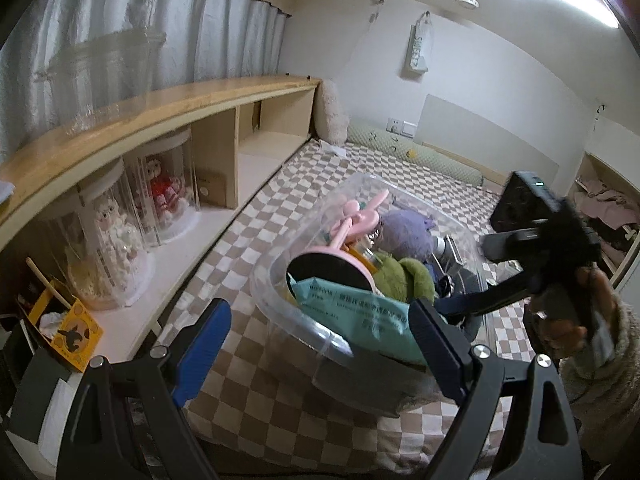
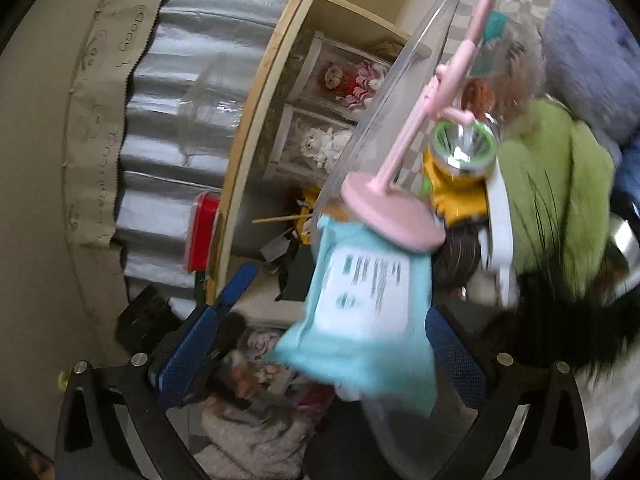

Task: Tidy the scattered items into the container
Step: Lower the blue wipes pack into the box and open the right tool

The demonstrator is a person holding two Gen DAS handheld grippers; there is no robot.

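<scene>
Checkered brown-and-white bedding (image 1: 280,208) covers the bed, with a long wooden shelf (image 1: 168,100) along the wall on my left and grey curtains (image 1: 140,28) above it. Dolls in clear cylinders (image 1: 120,240) stand in the shelf's lower bay. On the bed sits the clear plastic container (image 1: 280,284), already well filled: a pink stand with a round base (image 1: 336,256), a green plush (image 1: 408,276), a purple plush (image 1: 404,232), and a teal wipes pack (image 1: 360,308) leaning against the near wall inside it. From the left wrist view my left gripper (image 1: 320,344) hangs just short of the container's near rim, jaws spread wide, nothing between them but the rim beyond. My right gripper (image 2: 320,340) shows in that same view at the far right edge, held by a hand (image 1: 592,304) in a fuzzy sleeve. From the right wrist view its jaws stand fully apart; the teal wipes pack (image 2: 360,300) lies between the blue pads (image 2: 188,356) but neither presses on it. That view is tilted and blurred. A metal cup with a green rim (image 2: 464,148) sits beside the pink stand (image 2: 396,208).
</scene>
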